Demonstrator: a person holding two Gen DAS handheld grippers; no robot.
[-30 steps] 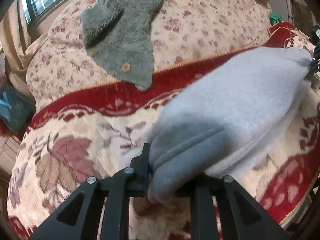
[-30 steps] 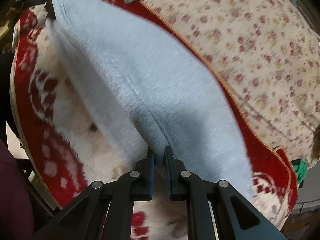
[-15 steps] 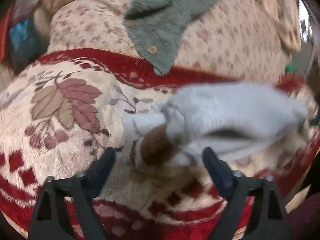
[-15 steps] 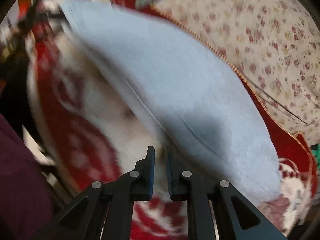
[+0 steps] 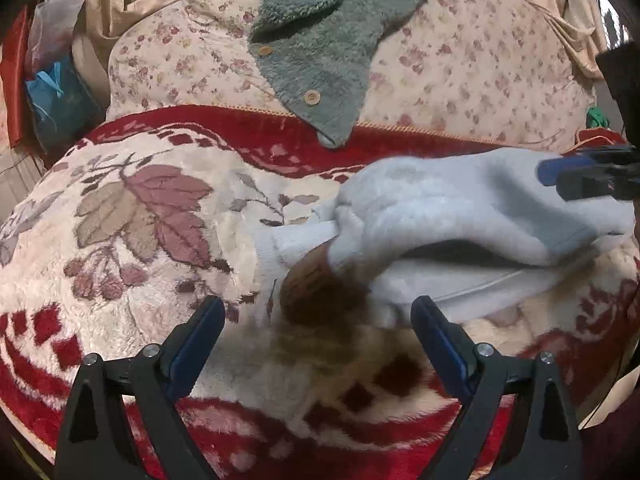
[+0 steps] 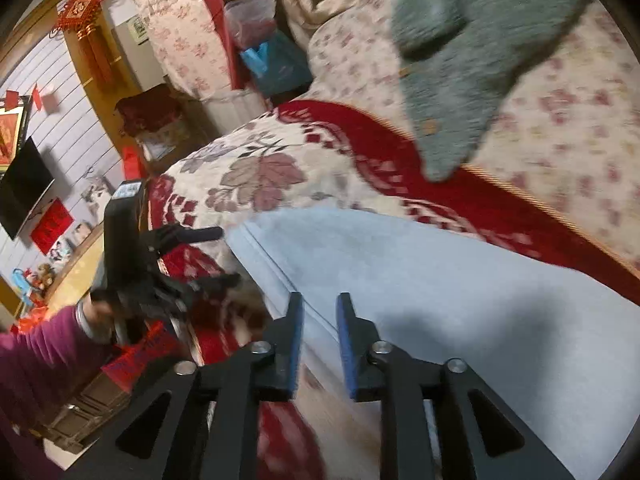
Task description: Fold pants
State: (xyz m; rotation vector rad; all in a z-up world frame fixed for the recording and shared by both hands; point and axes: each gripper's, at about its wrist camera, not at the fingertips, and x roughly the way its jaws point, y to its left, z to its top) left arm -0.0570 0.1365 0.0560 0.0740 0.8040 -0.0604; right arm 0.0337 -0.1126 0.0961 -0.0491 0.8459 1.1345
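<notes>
Tilting down over the pants [image 5: 460, 208], left gripper [image 5: 316, 320] (jaws wide).

I see a red-and-cream floral blanket [image 5: 132, 216] carrying the folded light-grey pants [image 5: 460, 208]; green fleece garment [image 5: 320, 68] lies on the floral sofa back [image 5: 480, 72].

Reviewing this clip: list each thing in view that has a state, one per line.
Pants: light blue, folded over, lying on the blanket, not gripped.
Left hand-held gripper: open wide, empty, just short of the pants.
Right hand-held gripper: partly open, jaws just opening, nothing clamped.
Green fleece top: draped on the floral cushion, unfolded.
Blanket: spread flat.
</notes>
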